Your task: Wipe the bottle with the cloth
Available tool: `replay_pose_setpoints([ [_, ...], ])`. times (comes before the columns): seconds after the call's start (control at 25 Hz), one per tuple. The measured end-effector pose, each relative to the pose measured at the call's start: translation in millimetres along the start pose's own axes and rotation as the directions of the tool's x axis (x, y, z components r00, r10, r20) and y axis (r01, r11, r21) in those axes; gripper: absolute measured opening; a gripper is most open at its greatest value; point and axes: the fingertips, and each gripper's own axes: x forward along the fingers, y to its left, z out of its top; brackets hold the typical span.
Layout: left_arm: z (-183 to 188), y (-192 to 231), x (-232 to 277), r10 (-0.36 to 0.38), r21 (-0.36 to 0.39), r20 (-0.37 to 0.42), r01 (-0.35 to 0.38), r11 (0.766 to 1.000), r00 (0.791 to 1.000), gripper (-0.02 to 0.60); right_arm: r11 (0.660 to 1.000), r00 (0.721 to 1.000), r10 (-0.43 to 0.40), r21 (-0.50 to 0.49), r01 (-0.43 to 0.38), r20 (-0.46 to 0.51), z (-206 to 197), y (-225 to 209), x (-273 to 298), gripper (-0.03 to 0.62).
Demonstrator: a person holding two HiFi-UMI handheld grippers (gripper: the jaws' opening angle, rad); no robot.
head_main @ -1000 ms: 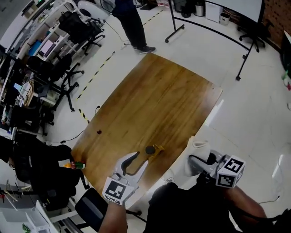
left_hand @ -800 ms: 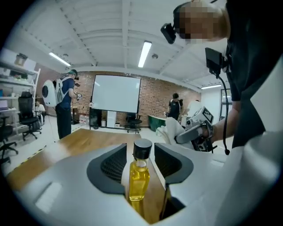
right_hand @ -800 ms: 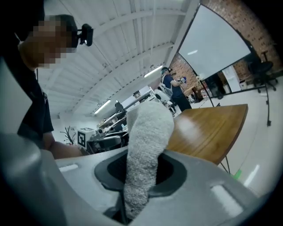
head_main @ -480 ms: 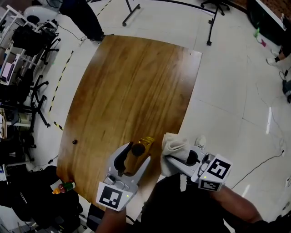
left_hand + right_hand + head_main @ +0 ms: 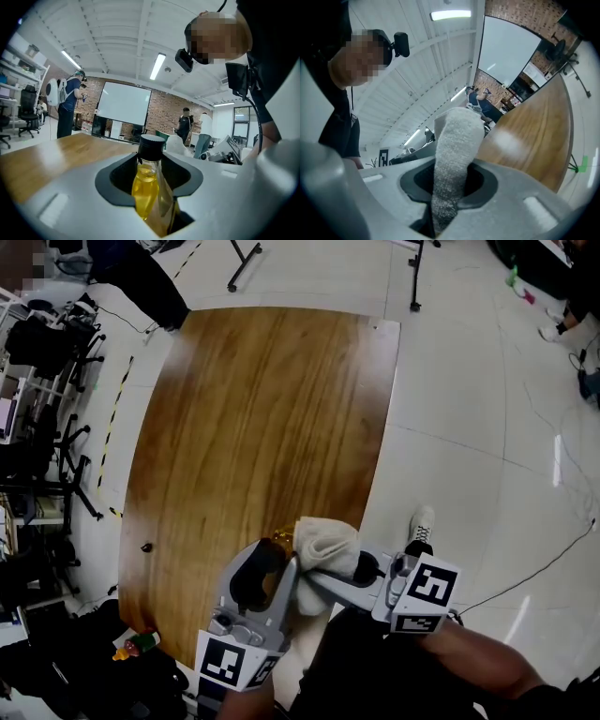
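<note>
My left gripper [image 5: 272, 561] is at the near edge of the wooden table [image 5: 262, 409], shut on a clear bottle [image 5: 146, 187] of yellow liquid with a black cap. Its jaws have just been closing, with the bottle between them. In the head view only a gold bit of the bottle [image 5: 280, 538] shows above the fingers. My right gripper [image 5: 314, 575] is shut on a pale folded cloth [image 5: 326, 545], which lies against the bottle's top and right side. In the right gripper view the cloth [image 5: 454, 154] rises from between the jaws of the right gripper [image 5: 450, 190].
A small dark object [image 5: 145, 547] lies near the table's left edge. Office chairs and desks [image 5: 37, 456] crowd the floor to the left, and an orange bottle [image 5: 136, 645] lies there. A person [image 5: 141, 282] and stand legs [image 5: 244, 259] are beyond the far end.
My right gripper has carried the cloth leftward, from off the table's edge up against the bottle. The left gripper has drawn the bottle a little toward the near edge.
</note>
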Motion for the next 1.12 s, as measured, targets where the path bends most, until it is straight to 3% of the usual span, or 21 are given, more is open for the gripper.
replay_pose_setpoints([
  [0.4, -3, 5, -7, 0.029, -0.003, 0.007, -0.029, 1.000, 1.000, 0.167, 0.999, 1.000, 0.018, 0.036, -0.017, -0.024, -16, -14, 11, 0.071],
  [0.8, -8, -2, -4, 0.022, -0.007, 0.019, -0.022, 1.000, 1.000, 0.169, 0.996, 0.990, -0.052, 0.062, 0.061, -0.132, -39, -45, 4, 0.071],
  [0.92, -3, 1, -1, 0.024, -0.018, 0.027, -0.024, 1.000, 0.999, 0.170, 0.992, 0.973, -0.107, 0.036, 0.117, -0.206, -45, -55, 7, 0.071],
  [1.12, -5, 1, -1, 0.031, -0.019, 0.027, -0.030, 0.999, 0.999, 0.170, 0.977, 0.917, -0.210, -0.051, 0.205, -0.339, -57, -71, 6, 0.071],
])
